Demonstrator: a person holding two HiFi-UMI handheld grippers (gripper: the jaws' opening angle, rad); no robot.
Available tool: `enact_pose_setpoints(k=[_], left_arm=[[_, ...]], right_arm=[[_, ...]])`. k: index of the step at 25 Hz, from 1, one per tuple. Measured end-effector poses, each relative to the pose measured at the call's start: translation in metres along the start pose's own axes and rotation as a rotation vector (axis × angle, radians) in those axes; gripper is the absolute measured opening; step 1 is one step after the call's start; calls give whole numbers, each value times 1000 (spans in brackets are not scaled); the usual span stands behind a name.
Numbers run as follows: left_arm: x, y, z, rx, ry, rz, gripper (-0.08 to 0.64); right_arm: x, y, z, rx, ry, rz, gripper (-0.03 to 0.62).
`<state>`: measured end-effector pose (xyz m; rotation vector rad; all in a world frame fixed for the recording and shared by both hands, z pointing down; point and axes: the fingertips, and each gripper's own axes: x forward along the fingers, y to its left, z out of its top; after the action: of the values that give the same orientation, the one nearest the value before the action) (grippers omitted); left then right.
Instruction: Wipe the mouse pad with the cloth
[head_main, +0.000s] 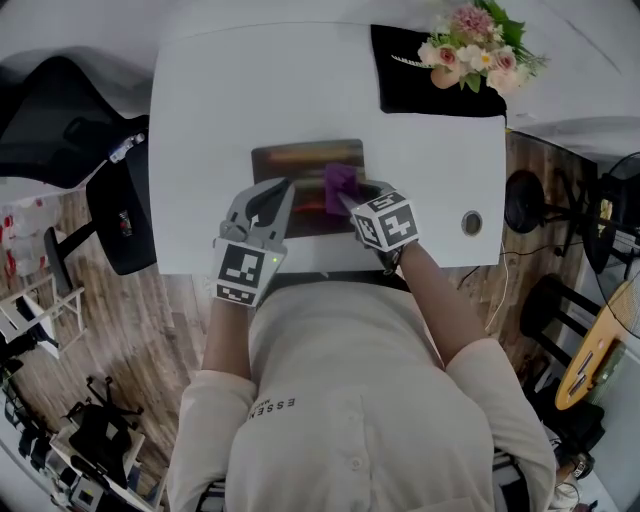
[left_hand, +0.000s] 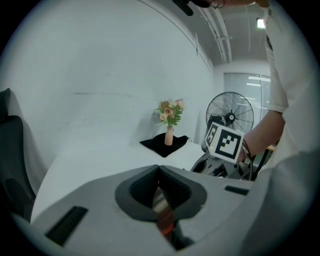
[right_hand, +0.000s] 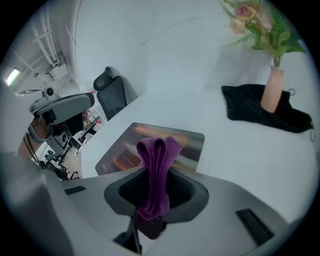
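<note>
Mouse pad (head_main: 300, 160) lies flat on white table (head_main: 200, 120), printed face up, dark with orange streaks. It sits straight in front of the person.

Right gripper (head_main: 352, 200): jaws clamped on the purple cloth (head_main: 340, 183). Cloth is folded into a thick looped wad that stands out past the jaw tips, over the pad's right half. From the head view I cannot tell whether the wad touches the pad or hangs just above it.

Left gripper (head_main: 278, 200): over the pad's near left part. In the left gripper view its jaws are drawn nearly together, and only a thin slit shows the pad's colours. Nothing is plainly held.

Beyond the pad's far right corner, well apart: a vase of flowers (head_main: 470, 45) on a black cloth (head_main: 400, 80).

Handling, as a judgement:
- Cloth: light, soft knit that flops and compresses. The grip near the wad's base leaves a rounded pad free for wiping. The loops may splay or drag under pressure, so a moderate downward load seems right.
- Pad: thin, light and flexible. Its face looks smooth, so the cloth should glide.
- The pad could creep or curl at an edge under sideways strokes.
- The best restraint is probably the left jaw tips pressed on the near left corner, rather than pinching the edge, which would lift it.
</note>
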<state>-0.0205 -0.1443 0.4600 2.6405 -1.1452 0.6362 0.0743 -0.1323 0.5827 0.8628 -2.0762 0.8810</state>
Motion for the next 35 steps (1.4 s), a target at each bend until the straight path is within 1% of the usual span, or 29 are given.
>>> enact_pose_setpoints(k=[10,14,17,21,25,29,35], left_arm=[[7,-17,10,13,-10,-14,2],[3,-17,10,16,-17,-13,2],[-7,-14,11,19,-26,-10,2],[-21,-4,6,22,-32,0,2],[-39,11,-4,14,-30,12,2],[-59,27,-19,-3,-19,24,2],[-85,50,-44,-21,3,24,2]], right_arm=[[-26,-43,-17,43,3,-80,97],[-33,-51,-20,46,16,-132,97],[-41,-47,-16,42,5,-160,97],[-44,-22,2,34,-41,-126,97],[-33,17,17,-4,-55,-75,97],[-13,59,21,-29,-42,-21,97],[22,122,13,-63,3,55,97]])
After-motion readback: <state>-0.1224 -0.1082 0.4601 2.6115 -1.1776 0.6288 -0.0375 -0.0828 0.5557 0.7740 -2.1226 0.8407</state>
